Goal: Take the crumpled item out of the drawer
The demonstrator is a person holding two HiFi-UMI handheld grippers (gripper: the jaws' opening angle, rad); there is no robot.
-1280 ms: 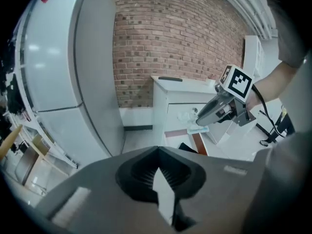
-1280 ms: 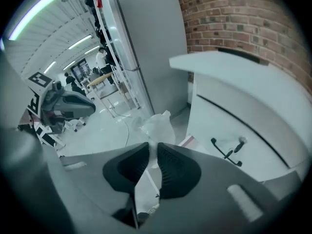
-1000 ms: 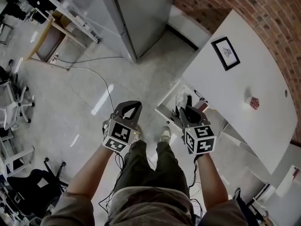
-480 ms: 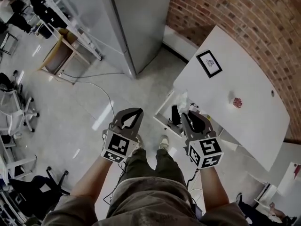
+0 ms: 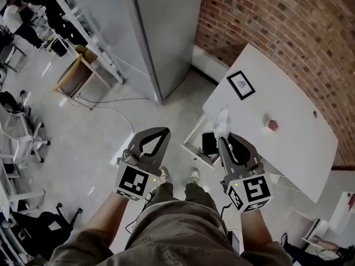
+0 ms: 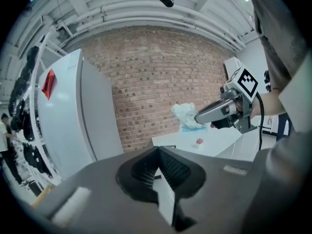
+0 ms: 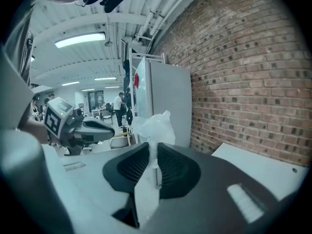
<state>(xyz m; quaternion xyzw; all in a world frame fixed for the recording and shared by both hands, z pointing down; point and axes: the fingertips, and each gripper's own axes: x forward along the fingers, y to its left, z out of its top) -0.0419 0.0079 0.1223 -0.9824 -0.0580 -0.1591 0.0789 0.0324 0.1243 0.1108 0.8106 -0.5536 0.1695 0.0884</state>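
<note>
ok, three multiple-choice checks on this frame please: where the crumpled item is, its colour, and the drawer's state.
1. Where is the crumpled item?
A) in the drawer
B) in the right tongs
C) on the desk

2. What colour is it?
A) black
B) white
C) red

3. The drawer is:
A) open
B) pushed shut
C) covered by a cloth

Answers:
1 B: the right tongs pinch it, and in the head view it shows over the drawer.
2 B: it looks white in the head view and in the right gripper view.
3 A: the head view looks into its open top at the desk's edge.
</note>
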